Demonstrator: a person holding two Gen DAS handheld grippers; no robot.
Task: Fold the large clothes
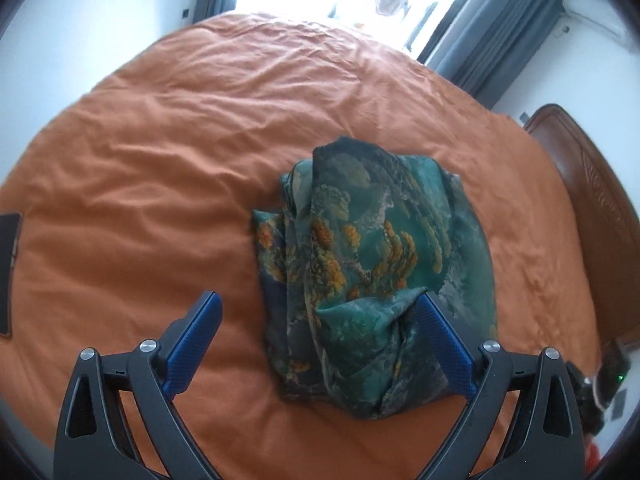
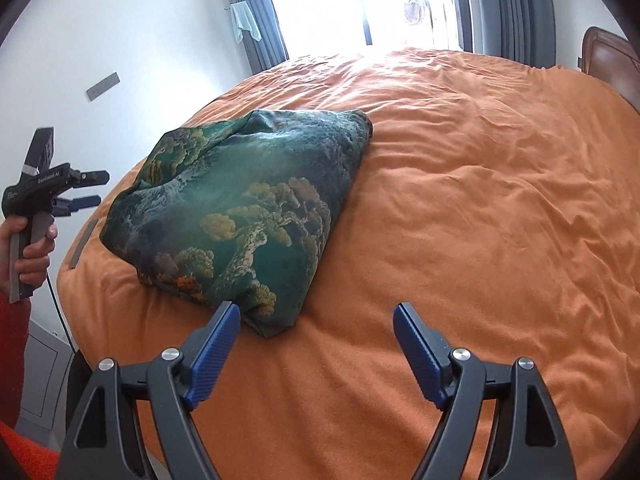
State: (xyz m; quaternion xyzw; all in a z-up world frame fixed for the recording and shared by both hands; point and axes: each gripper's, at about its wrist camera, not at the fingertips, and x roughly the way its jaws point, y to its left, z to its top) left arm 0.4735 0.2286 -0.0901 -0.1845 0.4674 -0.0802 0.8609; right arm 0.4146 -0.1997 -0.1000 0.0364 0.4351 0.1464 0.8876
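Note:
A green garment with an orange and yellow landscape print (image 1: 372, 264) lies folded into a compact bundle on the orange bed cover (image 1: 160, 160). My left gripper (image 1: 318, 300) is open above its near edge, the right finger tip overlapping a cloth fold. In the right wrist view the garment (image 2: 240, 208) lies left of centre. My right gripper (image 2: 316, 312) is open and empty above the bed (image 2: 480, 200), its left finger near the bundle's near corner. The left gripper (image 2: 86, 190) shows at the far left, held in a hand, open.
A wooden headboard (image 1: 592, 184) stands at the right of the bed. A window with grey curtains (image 1: 500, 32) is behind. A dark flat object (image 1: 8, 272) lies at the bed's left edge. A dark device with a green light (image 1: 612, 372) sits at right.

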